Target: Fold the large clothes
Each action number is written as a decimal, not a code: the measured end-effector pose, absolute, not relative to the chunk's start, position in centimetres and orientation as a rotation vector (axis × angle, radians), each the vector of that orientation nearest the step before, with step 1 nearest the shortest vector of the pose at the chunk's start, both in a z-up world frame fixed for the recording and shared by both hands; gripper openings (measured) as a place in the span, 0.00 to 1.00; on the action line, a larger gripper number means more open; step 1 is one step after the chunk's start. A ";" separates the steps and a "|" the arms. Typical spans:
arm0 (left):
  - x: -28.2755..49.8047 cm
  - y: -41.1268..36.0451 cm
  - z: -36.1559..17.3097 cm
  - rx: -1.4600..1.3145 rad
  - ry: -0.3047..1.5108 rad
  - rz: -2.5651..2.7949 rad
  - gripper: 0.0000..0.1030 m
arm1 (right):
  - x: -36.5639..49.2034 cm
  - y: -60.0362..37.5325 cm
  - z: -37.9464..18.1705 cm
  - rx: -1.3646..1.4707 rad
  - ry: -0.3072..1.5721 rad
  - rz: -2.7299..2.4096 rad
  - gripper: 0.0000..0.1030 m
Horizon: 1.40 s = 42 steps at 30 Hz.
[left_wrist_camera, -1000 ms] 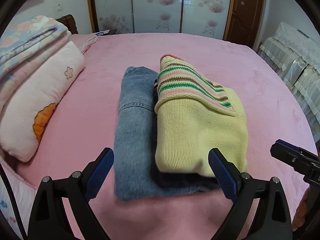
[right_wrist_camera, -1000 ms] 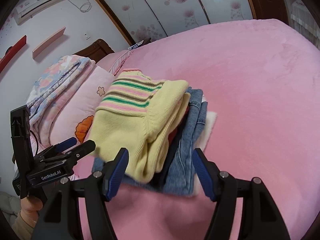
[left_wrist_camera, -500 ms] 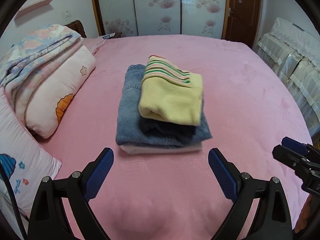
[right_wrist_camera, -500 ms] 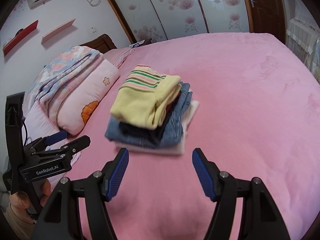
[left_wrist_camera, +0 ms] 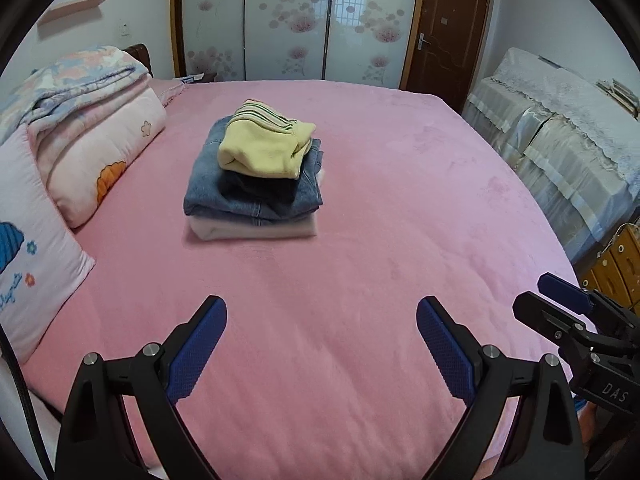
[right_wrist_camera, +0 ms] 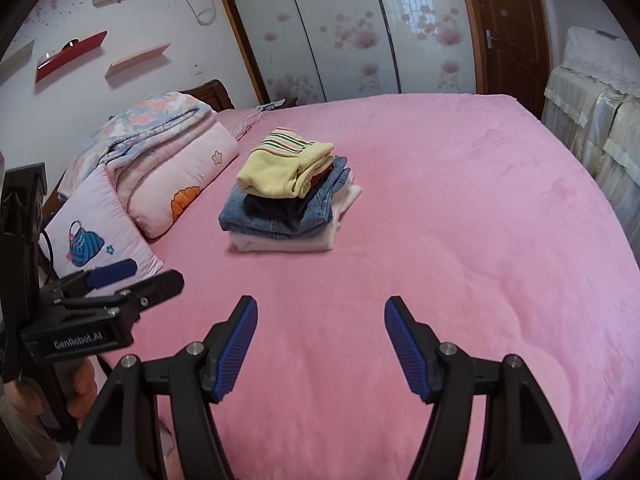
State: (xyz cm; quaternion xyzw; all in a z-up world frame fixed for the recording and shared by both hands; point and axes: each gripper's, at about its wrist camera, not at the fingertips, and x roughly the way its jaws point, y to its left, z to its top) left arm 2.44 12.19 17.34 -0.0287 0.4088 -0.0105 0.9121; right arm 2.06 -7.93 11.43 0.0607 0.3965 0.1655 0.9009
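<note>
A stack of folded clothes lies on the pink bed (left_wrist_camera: 360, 280). On top is a yellow sweater with a striped band (left_wrist_camera: 264, 148), under it a dark garment (left_wrist_camera: 256, 190), folded blue jeans (left_wrist_camera: 208, 192) and a white garment (left_wrist_camera: 248, 232). The stack also shows in the right wrist view, with the sweater (right_wrist_camera: 280, 170) on top and the jeans (right_wrist_camera: 244, 216) below. My left gripper (left_wrist_camera: 320, 344) is open and empty, well back from the stack. My right gripper (right_wrist_camera: 320, 344) is open and empty, also well back. Each gripper shows at the edge of the other's view.
Folded quilts (left_wrist_camera: 92, 136) and a pillow (left_wrist_camera: 28, 264) lie along the bed's left side. Covered furniture (left_wrist_camera: 560, 132) stands to the right of the bed. A wardrobe with sliding doors (left_wrist_camera: 288, 20) and a brown door (left_wrist_camera: 448, 28) are at the far wall.
Both grippers have pulled back from the stack toward the bed's near edge. The stack now looks smaller and farther away. Both stay open.
</note>
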 end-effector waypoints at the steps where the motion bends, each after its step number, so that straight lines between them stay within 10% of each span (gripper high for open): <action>1: 1.6 11.7 17.3 -0.053 0.835 -0.018 0.92 | 1.0 -8.1 11.4 0.117 0.813 0.329 0.64; 42: -9.3 6.1 12.7 -0.066 0.884 -0.013 0.92 | -9.8 -11.7 7.1 0.171 0.815 0.176 0.65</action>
